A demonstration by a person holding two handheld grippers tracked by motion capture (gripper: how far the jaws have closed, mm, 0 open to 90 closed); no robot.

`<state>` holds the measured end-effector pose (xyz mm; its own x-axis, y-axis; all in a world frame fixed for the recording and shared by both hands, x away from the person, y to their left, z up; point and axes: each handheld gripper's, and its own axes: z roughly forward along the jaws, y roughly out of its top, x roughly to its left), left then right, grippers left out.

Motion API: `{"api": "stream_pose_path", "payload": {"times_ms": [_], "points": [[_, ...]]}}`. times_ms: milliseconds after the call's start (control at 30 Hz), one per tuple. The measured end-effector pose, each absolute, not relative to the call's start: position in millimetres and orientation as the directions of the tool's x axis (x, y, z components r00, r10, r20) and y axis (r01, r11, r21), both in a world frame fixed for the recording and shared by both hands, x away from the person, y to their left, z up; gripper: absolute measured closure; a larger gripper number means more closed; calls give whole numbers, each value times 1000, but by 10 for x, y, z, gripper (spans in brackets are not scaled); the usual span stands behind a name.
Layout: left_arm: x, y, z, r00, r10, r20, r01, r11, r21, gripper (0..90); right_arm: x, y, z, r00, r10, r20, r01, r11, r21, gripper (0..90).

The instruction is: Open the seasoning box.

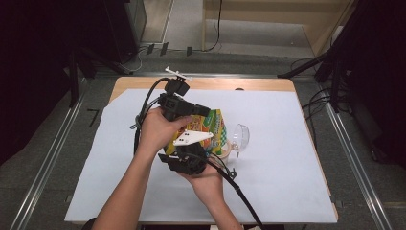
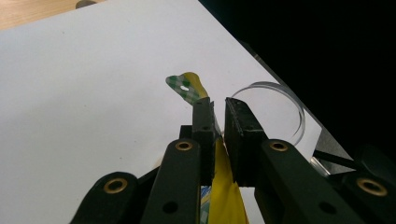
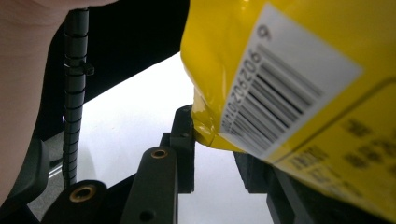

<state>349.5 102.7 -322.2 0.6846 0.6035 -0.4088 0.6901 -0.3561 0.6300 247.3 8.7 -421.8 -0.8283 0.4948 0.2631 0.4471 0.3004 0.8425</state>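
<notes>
The left gripper (image 2: 217,109) jaws are clamping the yellow snack bag (image 2: 224,186); the right gripper (image 3: 215,140) jaws are pinching its barcoded edge, while hands are hiding the bag from above.

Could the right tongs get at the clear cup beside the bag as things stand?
Probably not yet: the right tongs appear to hold the yellow snack bag, as do the left tongs. The clear cup lies close by, unobstructed.

Clear cup (image 1: 241,138) crowds bag's (image 1: 214,125) right; left mat (image 1: 110,158) seemingly free.
</notes>
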Motion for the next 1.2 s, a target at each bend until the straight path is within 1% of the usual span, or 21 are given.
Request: {"api": "stream_pose_path", "payload": {"times_ms": [1200], "points": [[3499, 1025, -3232, 683, 600, -417, 694, -356, 625, 827, 2465, 85, -4235, -830, 490, 266, 444, 292, 847, 726]]}}
